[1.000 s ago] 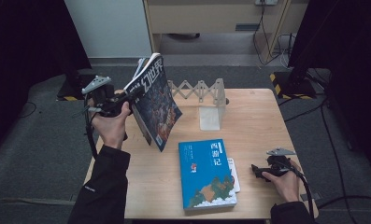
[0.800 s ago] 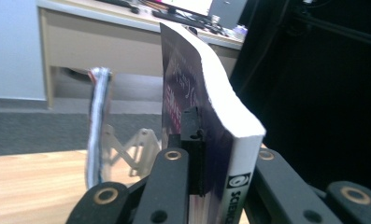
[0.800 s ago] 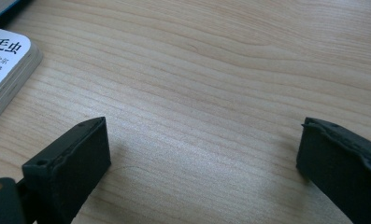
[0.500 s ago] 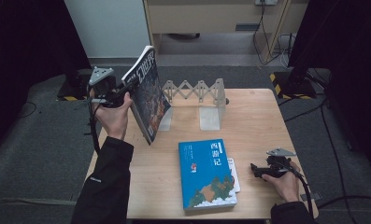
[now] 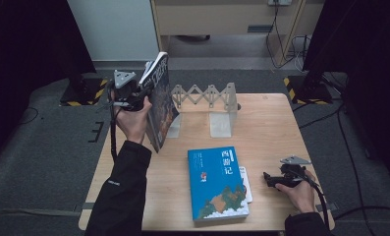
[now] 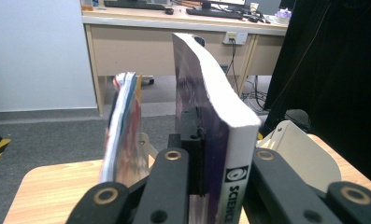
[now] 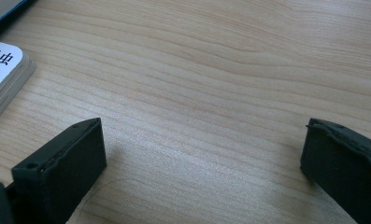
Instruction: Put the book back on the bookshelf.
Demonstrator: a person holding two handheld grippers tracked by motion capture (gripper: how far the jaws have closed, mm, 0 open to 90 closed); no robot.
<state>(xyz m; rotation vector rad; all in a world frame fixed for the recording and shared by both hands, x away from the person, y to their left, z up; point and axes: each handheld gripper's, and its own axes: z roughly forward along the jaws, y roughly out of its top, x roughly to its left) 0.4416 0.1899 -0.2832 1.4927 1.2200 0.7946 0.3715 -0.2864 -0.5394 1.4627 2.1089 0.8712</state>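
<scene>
Blue book (image 5: 217, 184) lies before the rack (image 5: 207, 105) on the table (image 5: 271, 128).

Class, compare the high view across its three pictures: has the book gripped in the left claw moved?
Yes. The book in the left claw has swung upright and shifted toward the folding book rack, which has stayed put on the table.

Left tongs (image 5: 142, 94) raised, clamped shut, right tongs (image 5: 267, 178) resting low, agape

glossy paper book (image 5: 159, 105), matt wood table (image 5: 271, 128)
</scene>
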